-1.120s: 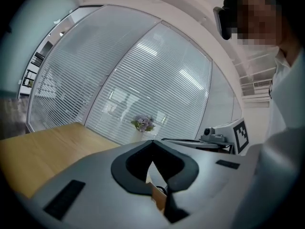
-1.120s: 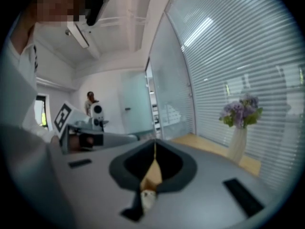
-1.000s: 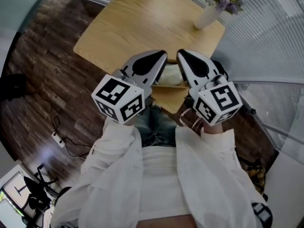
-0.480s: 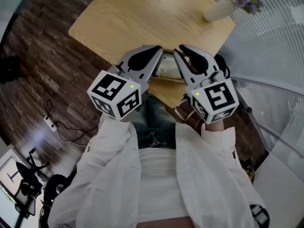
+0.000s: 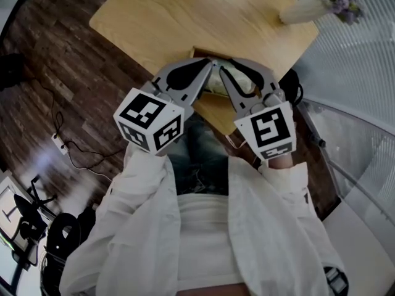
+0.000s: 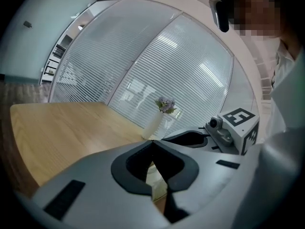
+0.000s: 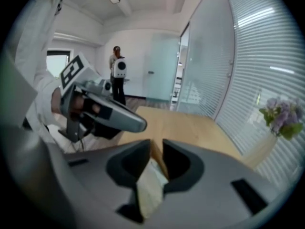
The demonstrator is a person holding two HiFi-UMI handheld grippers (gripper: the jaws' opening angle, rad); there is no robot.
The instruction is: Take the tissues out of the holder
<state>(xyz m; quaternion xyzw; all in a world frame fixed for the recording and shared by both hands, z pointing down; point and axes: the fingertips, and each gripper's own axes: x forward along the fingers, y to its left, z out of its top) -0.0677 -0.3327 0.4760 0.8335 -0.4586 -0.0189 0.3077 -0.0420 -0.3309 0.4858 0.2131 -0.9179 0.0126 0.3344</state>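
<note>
Nothing is out yet: the tissues [image 7: 150,190] lie in the holder [image 7: 157,159] at the worktop's [image 5: 185,17] near edge. The left gripper's [image 6: 152,143] jaws are closed and empty. The right gripper's [image 7: 156,144] jaws stand narrowly apart at the holder's wall, grip unclear.

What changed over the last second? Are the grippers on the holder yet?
Both grippers moved forward and converged: the left gripper and right gripper now sit tip to tip over the holder, its wall between the right jaws. Table and vase stayed put.
</note>
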